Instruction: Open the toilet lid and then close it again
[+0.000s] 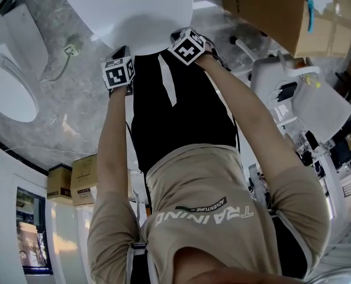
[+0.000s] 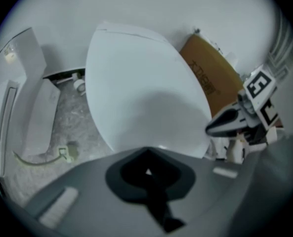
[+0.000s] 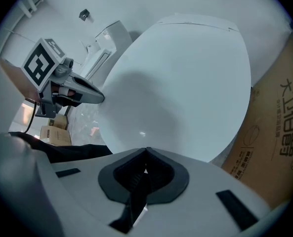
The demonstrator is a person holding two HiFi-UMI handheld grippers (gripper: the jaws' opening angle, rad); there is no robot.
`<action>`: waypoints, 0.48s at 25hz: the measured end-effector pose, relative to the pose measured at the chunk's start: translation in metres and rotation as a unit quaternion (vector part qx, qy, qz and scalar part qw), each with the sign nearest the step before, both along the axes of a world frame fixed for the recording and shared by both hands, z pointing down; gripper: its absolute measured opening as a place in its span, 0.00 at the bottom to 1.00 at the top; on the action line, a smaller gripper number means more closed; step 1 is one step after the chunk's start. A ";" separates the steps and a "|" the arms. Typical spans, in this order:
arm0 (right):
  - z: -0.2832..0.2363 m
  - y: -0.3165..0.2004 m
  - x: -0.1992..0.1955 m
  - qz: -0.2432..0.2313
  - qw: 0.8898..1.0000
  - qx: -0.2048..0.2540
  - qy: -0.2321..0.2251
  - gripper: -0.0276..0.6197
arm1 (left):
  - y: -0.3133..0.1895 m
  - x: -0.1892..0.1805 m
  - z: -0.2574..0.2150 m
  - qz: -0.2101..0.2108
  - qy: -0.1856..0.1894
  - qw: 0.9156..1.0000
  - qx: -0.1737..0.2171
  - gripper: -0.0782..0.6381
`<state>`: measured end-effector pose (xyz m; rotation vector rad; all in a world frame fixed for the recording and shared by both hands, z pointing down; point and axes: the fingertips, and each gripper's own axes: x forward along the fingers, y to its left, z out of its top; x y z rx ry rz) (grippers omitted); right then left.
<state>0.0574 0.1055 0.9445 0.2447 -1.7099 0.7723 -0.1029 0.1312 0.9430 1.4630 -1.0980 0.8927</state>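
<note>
The white toilet lid [image 1: 128, 7] seems to lie flat, its rounded front edge toward me; it fills the left gripper view [image 2: 141, 98] and the right gripper view [image 3: 186, 78]. My left gripper [image 1: 122, 51] is at the lid's front rim on the left, its jaws shut with nothing between them [image 2: 147, 153]. On the right of the same rim is my right gripper [image 1: 186, 38], also shut and holding nothing [image 3: 145, 152]. Each gripper shows in the other's view: the right gripper [image 2: 226, 125] and the left gripper [image 3: 89, 95], both close to the lid's edge.
A large cardboard box [image 1: 270, 10] stands right of the toilet. Another white toilet seat [image 1: 9, 93] lies at the left, and more white fixtures [image 1: 293, 81] stand at the right. A cable with a plug [image 1: 71, 51] lies on the marble floor. Small boxes [image 1: 74, 179] stand behind me.
</note>
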 end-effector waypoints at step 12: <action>-0.016 0.009 0.001 0.014 1.000 0.014 -0.024 0.06 | -0.002 -0.006 -0.008 -0.045 0.024 0.999 -0.013 0.12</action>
